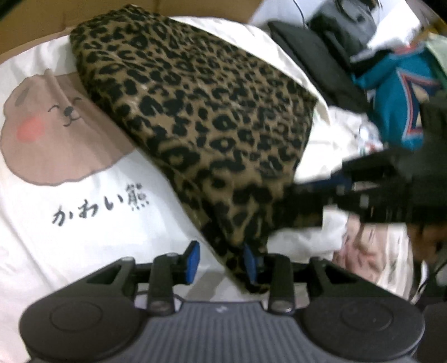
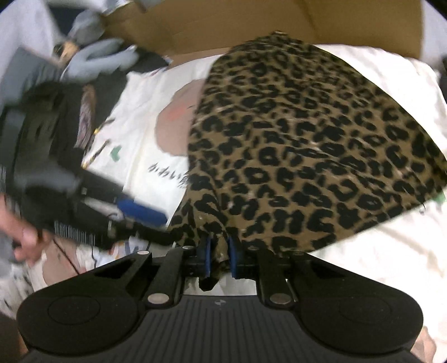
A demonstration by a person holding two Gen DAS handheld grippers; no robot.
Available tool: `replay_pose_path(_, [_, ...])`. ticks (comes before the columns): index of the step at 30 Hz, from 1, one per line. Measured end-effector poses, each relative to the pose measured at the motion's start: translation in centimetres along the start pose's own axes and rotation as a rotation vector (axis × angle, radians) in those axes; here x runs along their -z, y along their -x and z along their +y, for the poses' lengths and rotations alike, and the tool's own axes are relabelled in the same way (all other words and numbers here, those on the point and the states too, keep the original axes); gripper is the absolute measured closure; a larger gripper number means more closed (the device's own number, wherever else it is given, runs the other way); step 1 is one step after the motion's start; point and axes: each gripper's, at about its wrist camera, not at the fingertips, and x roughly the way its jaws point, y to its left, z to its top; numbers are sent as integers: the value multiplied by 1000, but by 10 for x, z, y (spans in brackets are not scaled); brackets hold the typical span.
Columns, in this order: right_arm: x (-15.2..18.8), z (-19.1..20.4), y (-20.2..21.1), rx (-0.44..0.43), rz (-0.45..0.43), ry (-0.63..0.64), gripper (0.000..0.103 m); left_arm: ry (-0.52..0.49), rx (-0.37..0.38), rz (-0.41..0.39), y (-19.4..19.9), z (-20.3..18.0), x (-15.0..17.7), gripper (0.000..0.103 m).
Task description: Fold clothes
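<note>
A folded leopard-print garment (image 1: 195,106) lies aslant over a white T-shirt with a brown bear print (image 1: 69,195). My left gripper (image 1: 222,261) is open at the garment's near corner, and the cloth drapes past its right pad (image 1: 250,264). In the right wrist view, my right gripper (image 2: 220,257) is shut on a bunched edge of the leopard-print garment (image 2: 307,139). The left wrist view shows the right gripper (image 1: 301,201) pinching that same edge from the right. A blurred blue pad (image 2: 142,212) of the left gripper shows beside the bear T-shirt (image 2: 145,134).
A cardboard box wall (image 2: 251,22) stands behind the clothes. At the right lies a heap with a teal garment (image 1: 396,92), a black garment (image 1: 307,42) and a printed white one (image 1: 363,251). A grey-blue garment (image 2: 92,61) lies at the far left. A hand (image 2: 25,237) holds the left gripper.
</note>
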Motion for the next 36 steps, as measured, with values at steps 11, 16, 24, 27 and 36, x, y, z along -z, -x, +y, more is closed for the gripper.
replay_pose_path(11, [17, -23, 6, -103, 41, 18, 89, 19, -29, -66, -7, -6, 1, 91])
replay_pose_path(16, [20, -23, 7, -209, 66, -15, 73, 59, -21, -99, 15, 6, 6, 98])
replay_pose_path(24, [20, -22, 7, -181, 58, 9, 59, 120, -54, -82, 32, 34, 21, 98])
replay_pose_path(27, [20, -26, 2, -151, 59, 12, 59, 150, -66, -60, 30, 47, 28, 99])
replay_pose_path(36, [16, -47, -15, -19, 68, 2, 59, 204, -68, -36, 42, 63, 29, 101])
